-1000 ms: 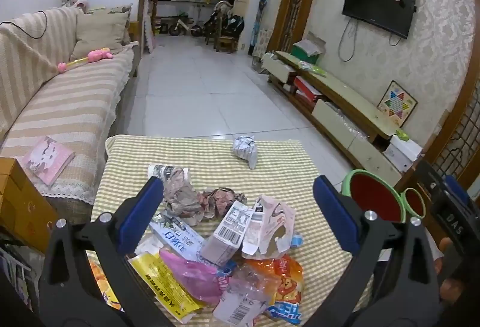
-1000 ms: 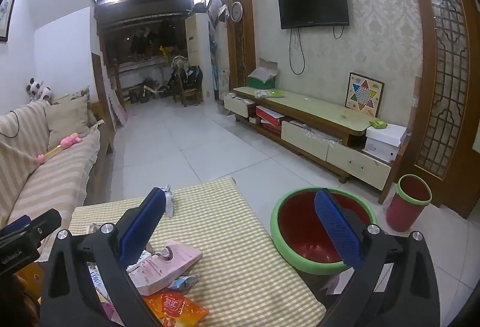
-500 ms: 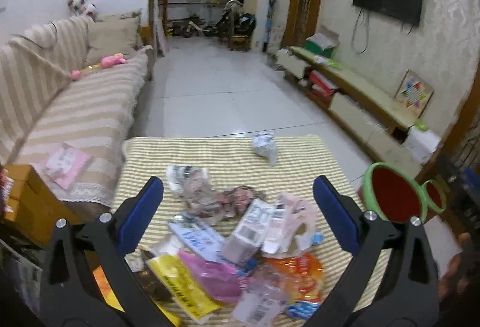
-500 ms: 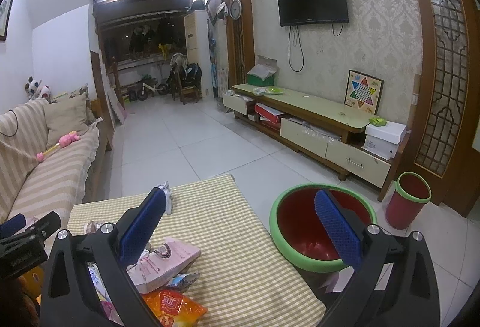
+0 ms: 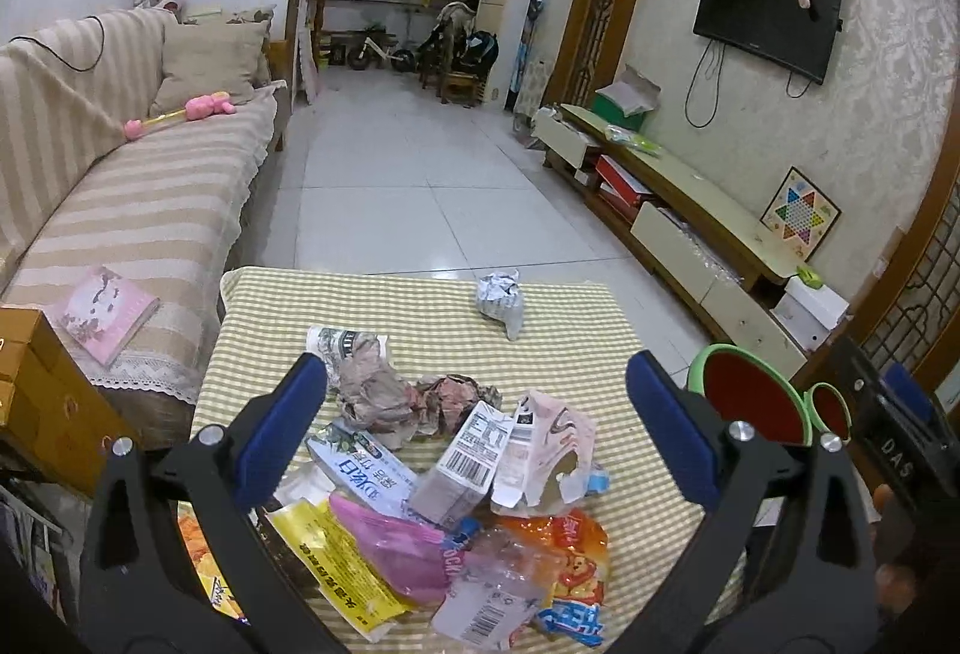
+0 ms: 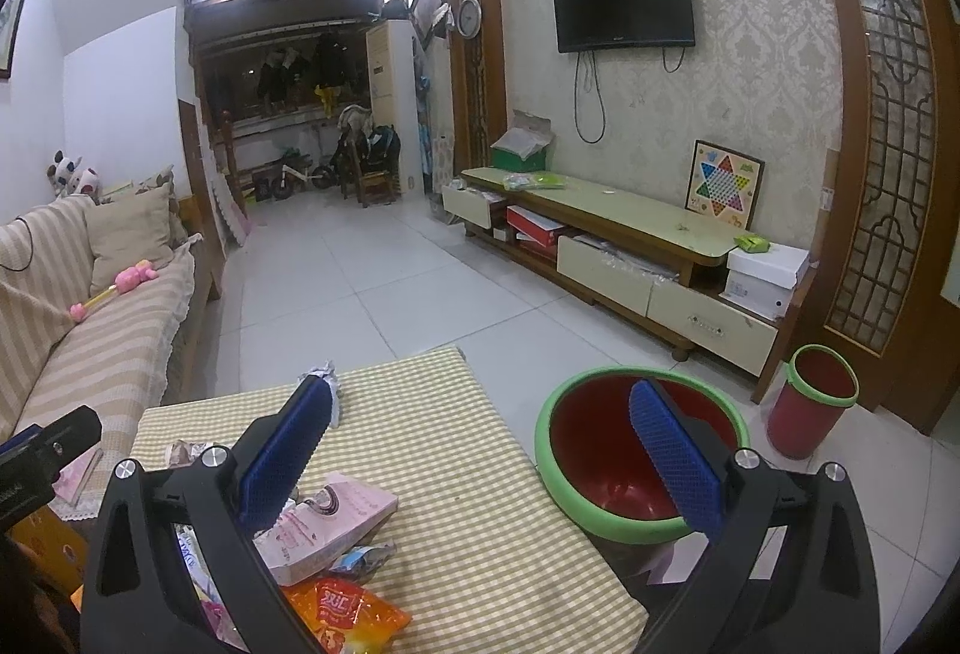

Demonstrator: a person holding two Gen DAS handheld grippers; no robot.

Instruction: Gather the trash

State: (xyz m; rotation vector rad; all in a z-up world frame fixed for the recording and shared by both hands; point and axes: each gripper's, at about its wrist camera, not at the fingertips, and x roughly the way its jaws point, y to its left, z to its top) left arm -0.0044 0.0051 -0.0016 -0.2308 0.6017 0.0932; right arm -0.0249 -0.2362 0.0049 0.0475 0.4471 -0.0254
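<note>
The left gripper [image 5: 477, 414] hangs above a low table covered in a yellow-and-white checked cloth [image 5: 570, 336], its blue-padded fingers [image 5: 282, 432] spread wide apart and holding nothing. Beneath it, at 6 o'clock in the left wrist view, lies a heap of trash: crumpled brownish paper wads [image 5: 390, 396], a flattened grey carton with a barcode [image 5: 462, 468], a torn pink-and-white paper pack [image 5: 540, 450], a pink plastic wrapper [image 5: 402, 546], a yellow printed wrapper [image 5: 336, 564] and an orange snack bag [image 5: 570, 558]. A crumpled silver foil ball [image 5: 501, 297] sits apart at 12 o'clock. The right gripper [image 6: 480, 450] also has its fingers wide apart and empty, over the table edge. A red basin with a green rim [image 6: 600, 474] stands on the floor at 4 o'clock, a small red bin with a green rim [image 6: 810, 402] beyond it.
</note>
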